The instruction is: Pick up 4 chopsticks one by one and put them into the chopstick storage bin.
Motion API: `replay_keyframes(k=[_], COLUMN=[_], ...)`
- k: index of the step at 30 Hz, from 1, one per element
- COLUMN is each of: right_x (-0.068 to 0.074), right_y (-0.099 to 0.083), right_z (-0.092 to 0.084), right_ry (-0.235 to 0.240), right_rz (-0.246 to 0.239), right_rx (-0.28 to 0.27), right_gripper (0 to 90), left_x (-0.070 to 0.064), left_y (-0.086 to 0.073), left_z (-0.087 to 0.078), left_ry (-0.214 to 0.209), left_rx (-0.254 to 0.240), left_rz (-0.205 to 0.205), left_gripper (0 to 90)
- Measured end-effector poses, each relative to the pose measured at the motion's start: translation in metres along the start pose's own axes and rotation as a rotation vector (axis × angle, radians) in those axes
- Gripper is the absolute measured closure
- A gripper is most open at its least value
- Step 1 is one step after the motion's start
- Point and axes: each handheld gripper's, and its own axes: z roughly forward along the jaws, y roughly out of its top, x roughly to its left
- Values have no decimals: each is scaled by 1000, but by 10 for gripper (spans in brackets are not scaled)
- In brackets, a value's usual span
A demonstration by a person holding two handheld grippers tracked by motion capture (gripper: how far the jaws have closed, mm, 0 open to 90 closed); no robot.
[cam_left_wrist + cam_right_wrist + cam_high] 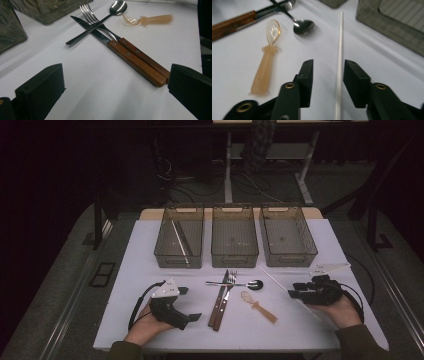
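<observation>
A thin white chopstick lies slantwise on the white table, right of centre. My right gripper is low over it. Its jaws stand on either side of the stick with a gap at each side, so it is open. At the table's middle lie a wooden-handled knife and fork. A metal spoon lies across them, and an amber plastic spoon is beside them. My left gripper rests open just left of the knife handle, holding nothing.
Three smoky clear bins stand in a row at the back: left, middle, right. The left one holds a white stick. Bare table lies in front of the cutlery and left of the bins.
</observation>
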Motion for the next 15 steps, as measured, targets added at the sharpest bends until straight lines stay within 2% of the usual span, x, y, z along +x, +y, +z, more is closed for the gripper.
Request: replay_keyframes(k=[6,9,15], right_x=[-3,-6,-6], right_y=[-15,-18,-19], right_z=[0,5,9], right_ry=[-31,-35,-43], right_rz=[-12,-3,-22], right_rx=[31,53,93], right_gripper=[688,723,771], left_x=[0,0,0], left_y=[0,0,0], left_z=[1,1,1], left_ry=[0,0,-1], left_rx=[3,4,6], left_rz=[4,6,6], left_gripper=[0,0,0])
